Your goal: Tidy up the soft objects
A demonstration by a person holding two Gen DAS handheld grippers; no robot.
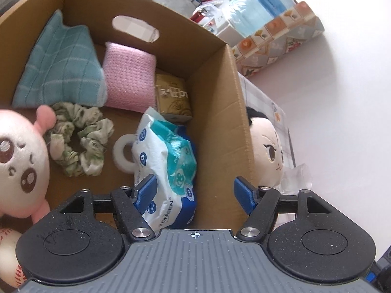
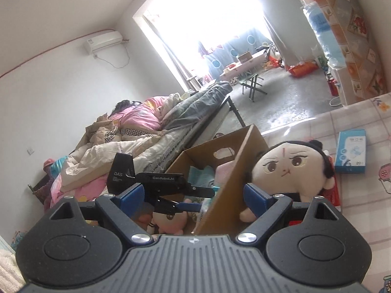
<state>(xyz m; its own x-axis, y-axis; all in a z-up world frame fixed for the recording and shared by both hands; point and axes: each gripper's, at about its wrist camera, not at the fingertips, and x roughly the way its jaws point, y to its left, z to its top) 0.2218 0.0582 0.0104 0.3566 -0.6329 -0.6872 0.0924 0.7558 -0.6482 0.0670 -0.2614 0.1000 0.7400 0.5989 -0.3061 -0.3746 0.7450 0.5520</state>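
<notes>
The round-faced, dark-haired plush doll is lying on the tabletop outside the brown cardboard box, just ahead-right of the right fingers, which are gaping wide and empty; the left fingers are hanging open over the box.

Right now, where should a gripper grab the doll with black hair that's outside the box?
Probably by its head, the widest, squashiest part. The doll leans right against the outside of the cardboard box, so come from above or from the open table side, with one finger on the face and one behind the hair.
</notes>
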